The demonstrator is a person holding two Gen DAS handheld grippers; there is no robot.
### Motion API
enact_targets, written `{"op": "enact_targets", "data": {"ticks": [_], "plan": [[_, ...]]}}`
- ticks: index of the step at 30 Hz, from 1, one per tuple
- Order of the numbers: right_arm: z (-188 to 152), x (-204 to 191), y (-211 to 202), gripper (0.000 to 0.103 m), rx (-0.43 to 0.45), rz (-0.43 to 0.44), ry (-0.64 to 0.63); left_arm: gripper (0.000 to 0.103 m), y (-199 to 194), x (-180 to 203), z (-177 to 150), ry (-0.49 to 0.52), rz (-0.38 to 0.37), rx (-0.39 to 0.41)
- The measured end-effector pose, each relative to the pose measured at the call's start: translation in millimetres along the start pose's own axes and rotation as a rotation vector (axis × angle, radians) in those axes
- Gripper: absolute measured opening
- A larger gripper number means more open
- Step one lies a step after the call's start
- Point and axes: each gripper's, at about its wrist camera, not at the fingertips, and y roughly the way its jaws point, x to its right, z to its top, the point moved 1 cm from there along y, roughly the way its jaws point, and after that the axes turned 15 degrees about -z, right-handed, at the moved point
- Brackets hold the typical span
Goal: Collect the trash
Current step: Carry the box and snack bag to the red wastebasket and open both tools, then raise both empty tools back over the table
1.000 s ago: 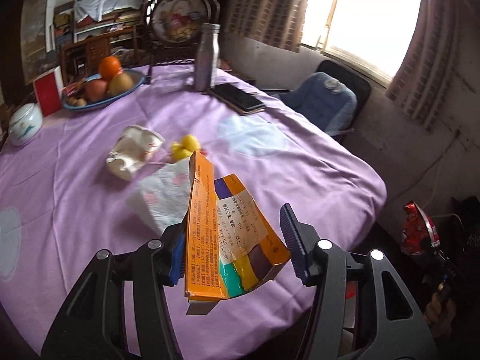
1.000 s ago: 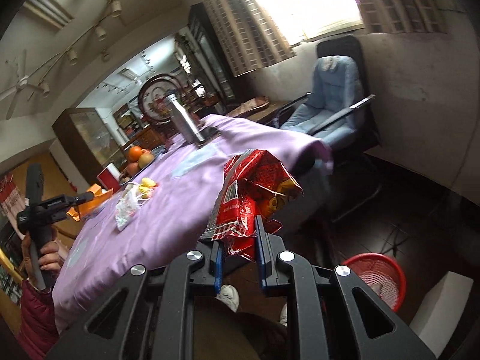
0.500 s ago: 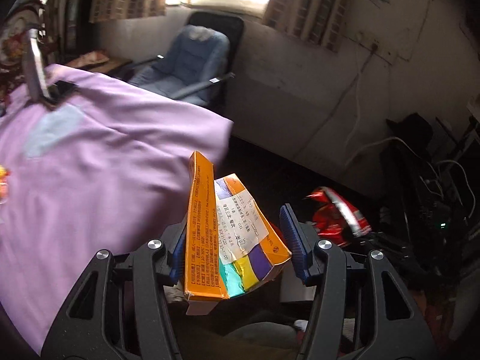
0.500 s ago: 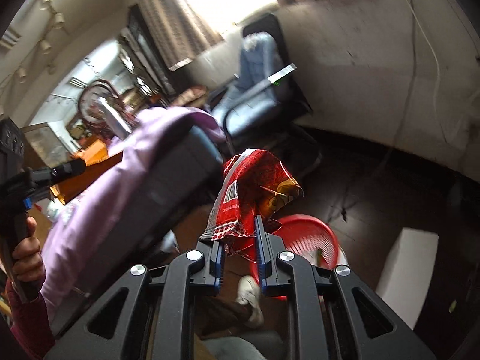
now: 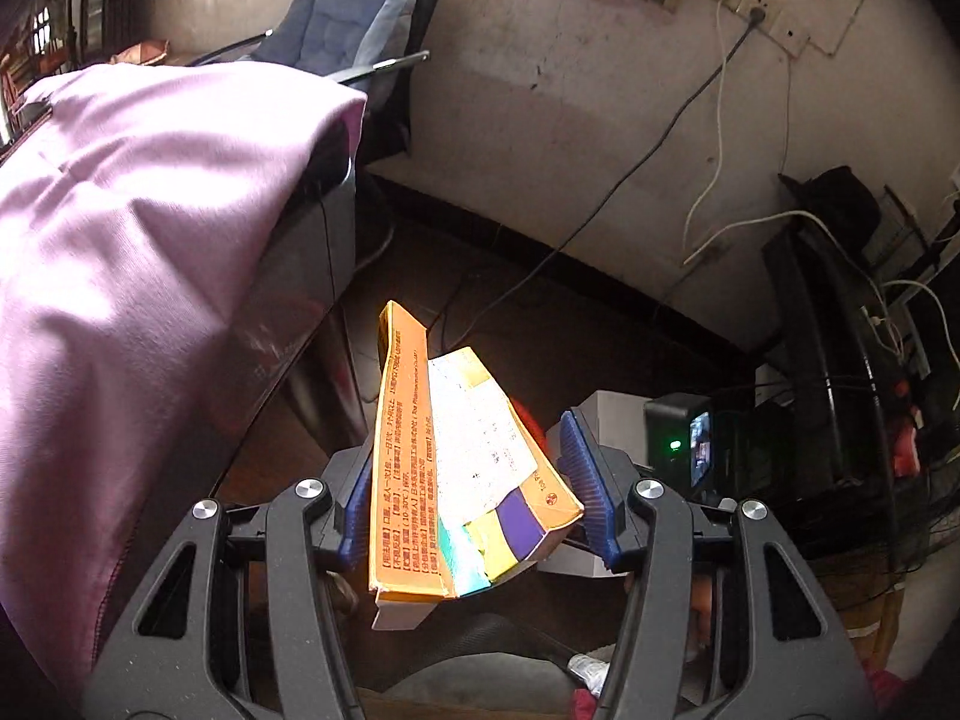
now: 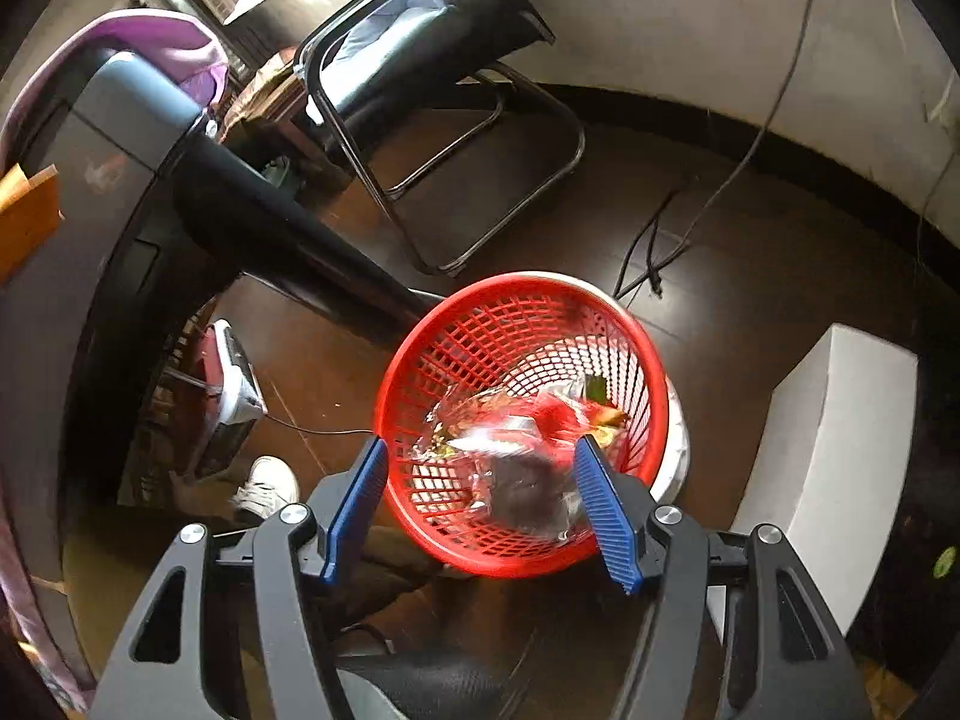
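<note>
Chair (image 6: 420, 60) and white box (image 6: 834, 456) flank red basket (image 6: 420, 360).

dark brown floor (image 6: 750, 252), glossy. red mesh basket (image 6: 444, 336) stands on it with a white rim under its far side. white block (image 6: 840, 420) just right of the basket, on the floor. metal-frame chair (image 6: 456, 138) stands beyond the basket, near the wall. black cable (image 6: 714, 204) runs from the wall down across the floor, ending near the basket. white sneaker (image 6: 267, 480) on the floor left of the basket. table (image 5: 312, 252) with purple cloth (image 5: 120, 228) draped over it; its dark leg (image 6: 288, 234) slants down to the floor beside the basket.
</note>
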Motion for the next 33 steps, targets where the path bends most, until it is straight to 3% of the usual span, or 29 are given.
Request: {"op": "enact_targets", "data": {"ticks": [15,18,20,21,22,25,33], "plan": [[6,55,-66,0.065,0.170,0.020,0.177,0.056,54,-1,-11,0.016,-0.010,-0.113],[4,61,-70,0.065,0.171,0.013,0.178,0.062,78,0,-9,0.010,-0.032,-0.148],[2,64,-71,0.065,0.165,0.006,0.176,0.071,88,1,-8,0.006,-0.016,-0.158],[1,65,-71,0.065,0.163,0.005,0.177,0.081,91,0,-8,0.003,0.003,-0.159],[0,66,-72,0.065,0.161,0.006,0.177,0.085,90,-2,-10,-0.003,0.007,-0.159],[-2,69,-72,0.065,0.161,0.007,0.176,0.085,89,-5,-16,-0.016,-0.007,-0.168],[-5,61,-79,0.065,0.170,0.018,0.161,0.086,64,-18,-34,-0.038,0.064,-0.144]]}}
